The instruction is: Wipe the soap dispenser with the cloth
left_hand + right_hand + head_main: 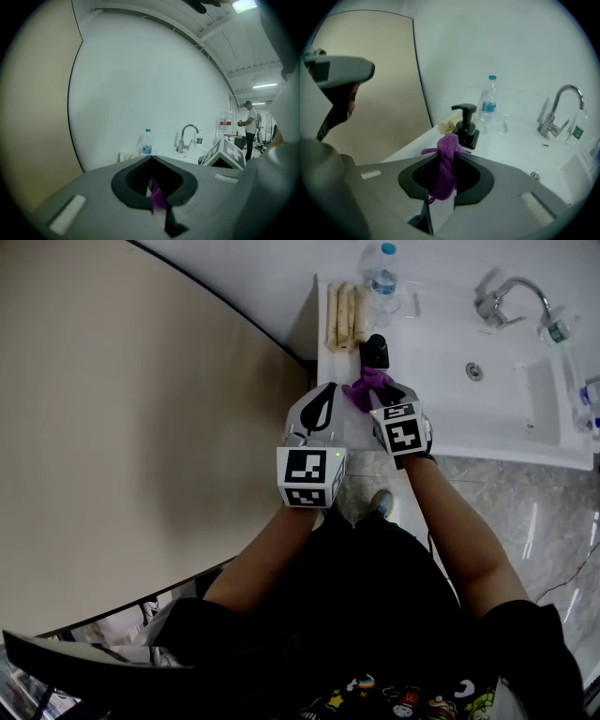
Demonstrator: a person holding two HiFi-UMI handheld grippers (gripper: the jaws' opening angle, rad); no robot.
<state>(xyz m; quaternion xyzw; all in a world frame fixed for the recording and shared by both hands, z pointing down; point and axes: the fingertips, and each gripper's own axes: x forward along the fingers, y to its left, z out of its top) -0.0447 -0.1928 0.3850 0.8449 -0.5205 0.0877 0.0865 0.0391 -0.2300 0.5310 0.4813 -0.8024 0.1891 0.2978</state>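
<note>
We see right gripper [449, 152] clamped tight on purple cloth [445, 174], just short of soap dispenser [467, 127] left of sink [487, 399]; left gripper [151, 161] closed, purple cloth sliver in slit; we judge wiping not yet begun

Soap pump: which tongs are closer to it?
Right. The right tongs, holding the cloth, are close in front of the soap pump. The left tongs are farther away, off to its left.

A black pump soap dispenser [466, 126] is set upright at the desk's far left; just nearer, a bunched purple cloth [446, 164] is pinched by the right gripper [446, 155].
</note>
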